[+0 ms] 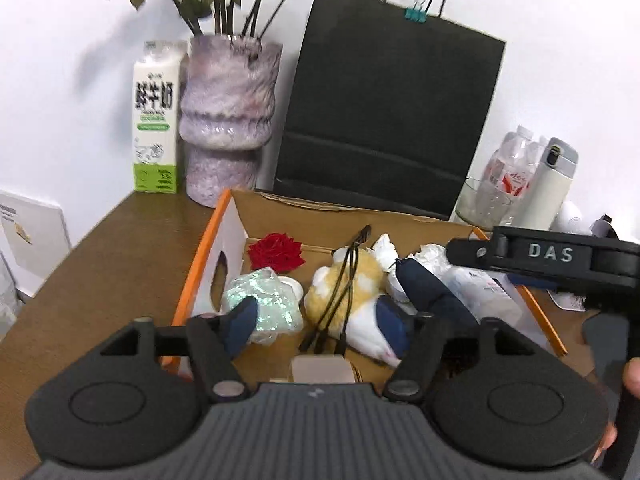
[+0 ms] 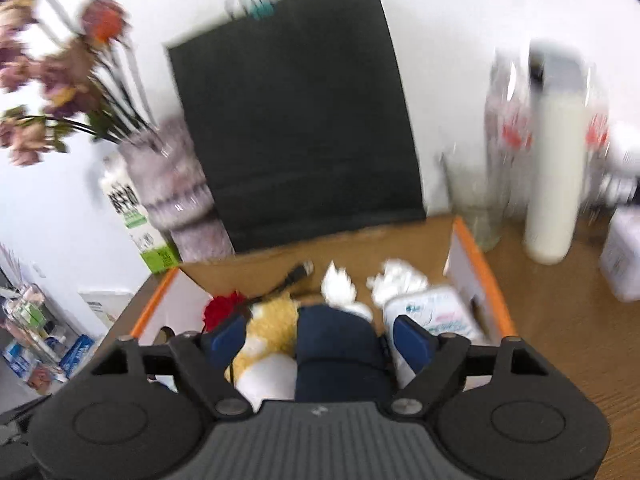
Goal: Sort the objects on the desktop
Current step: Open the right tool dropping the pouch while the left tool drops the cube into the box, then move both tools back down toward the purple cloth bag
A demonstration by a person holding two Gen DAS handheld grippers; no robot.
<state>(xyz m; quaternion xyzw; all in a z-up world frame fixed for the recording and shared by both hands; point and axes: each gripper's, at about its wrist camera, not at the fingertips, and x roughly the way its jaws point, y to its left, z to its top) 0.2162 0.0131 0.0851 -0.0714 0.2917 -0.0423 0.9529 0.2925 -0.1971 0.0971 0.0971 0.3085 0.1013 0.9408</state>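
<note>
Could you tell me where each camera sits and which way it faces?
Left wrist: on the left claw, angled down into the cardboard box; its fingers, the right claw's body and a fingertip show.
Right wrist: on the right claw, facing the same box; only its fingers show.
Shared: plush toy, black paper bag.

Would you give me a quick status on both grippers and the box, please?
Left gripper open, right gripper open, both empty above the cardboard box. Plush toy and dark blue pouch inside. Nothing blocking.
</note>
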